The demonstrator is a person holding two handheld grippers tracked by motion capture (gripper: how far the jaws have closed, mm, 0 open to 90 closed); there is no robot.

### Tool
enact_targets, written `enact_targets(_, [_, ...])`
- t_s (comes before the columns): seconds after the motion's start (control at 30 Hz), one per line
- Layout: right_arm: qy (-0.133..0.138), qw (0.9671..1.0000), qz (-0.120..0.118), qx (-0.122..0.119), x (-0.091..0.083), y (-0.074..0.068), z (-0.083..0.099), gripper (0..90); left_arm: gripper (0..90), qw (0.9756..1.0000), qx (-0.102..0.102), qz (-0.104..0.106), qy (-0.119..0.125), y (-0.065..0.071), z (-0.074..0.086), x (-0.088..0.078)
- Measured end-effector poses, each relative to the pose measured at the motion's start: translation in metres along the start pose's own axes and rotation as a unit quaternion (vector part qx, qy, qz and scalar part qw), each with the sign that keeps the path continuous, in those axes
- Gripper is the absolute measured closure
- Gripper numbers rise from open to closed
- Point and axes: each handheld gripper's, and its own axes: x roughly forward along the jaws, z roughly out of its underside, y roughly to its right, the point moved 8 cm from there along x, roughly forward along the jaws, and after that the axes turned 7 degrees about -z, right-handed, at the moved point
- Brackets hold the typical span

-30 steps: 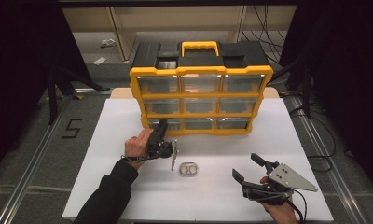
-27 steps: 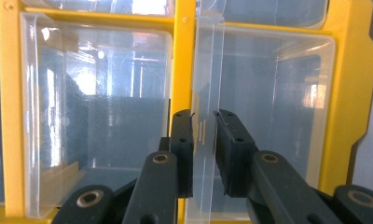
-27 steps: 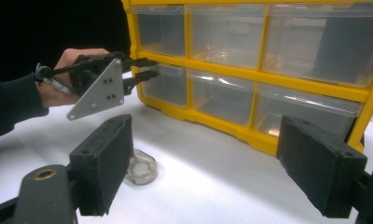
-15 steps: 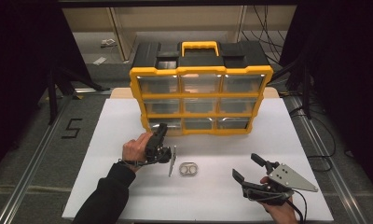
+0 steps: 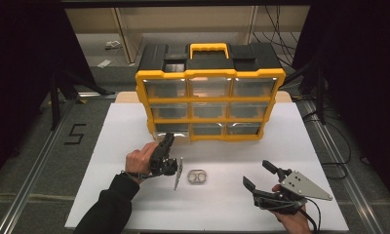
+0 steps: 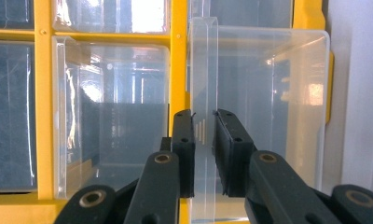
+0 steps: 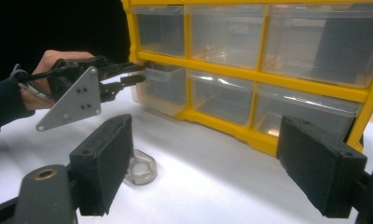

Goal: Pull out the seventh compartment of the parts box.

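Note:
A yellow organizer (image 5: 210,105) with clear drawers stands upright at the back of the white mat. My left gripper (image 5: 169,137) reaches to its bottom-left drawer (image 5: 173,128), which sticks out a little from the frame. In the left gripper view the gripper (image 6: 204,114) is shut on the drawer's clear front lip (image 6: 204,70), one pad on each side. From the right gripper view the left gripper (image 7: 133,75) meets the same drawer (image 7: 163,86). My right gripper (image 5: 255,172) rests at the front right, open, with nothing between its pads (image 7: 105,154).
A small clear two-ringed part (image 5: 197,177) lies on the mat (image 5: 290,146) between the two grippers, seen low at the left in the right gripper view (image 7: 140,170). Dark floor, rails and cables surround the table.
The left gripper has crept forward and turned, so its tips now sit at the bottom-left drawer's front. The right gripper has stayed where it was.

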Motion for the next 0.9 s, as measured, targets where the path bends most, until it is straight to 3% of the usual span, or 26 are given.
enact_targets(0.2, [0.0,1.0,0.0,-0.001,0.0,0.0,0.0,19.7,78.6,1.0,-0.006,0.002,0.001,0.001,0.0,-0.003])
enact_targets(0.4, [0.0,1.0,0.001,-0.001,0.0,0.0,0.0,19.8,78.6,1.0,0.004,0.0,0.005,-0.002,-0.001,-0.007])
enact_targets(0.43, [-0.002,1.0,0.0,-0.001,0.0,0.0,0.0,19.7,78.6,1.0,-0.004,0.003,0.004,0.0,-0.001,-0.008])
enact_targets(0.57, [0.0,1.0,0.001,-0.002,0.0,0.0,0.0,19.7,78.6,1.0,-0.005,0.003,0.005,0.0,-0.002,-0.011])
enact_targets(0.9, [-0.001,1.0,0.001,-0.002,0.0,0.0,0.0,19.8,78.5,0.9999,0.006,0.003,0.013,0.001,-0.005,-0.023])
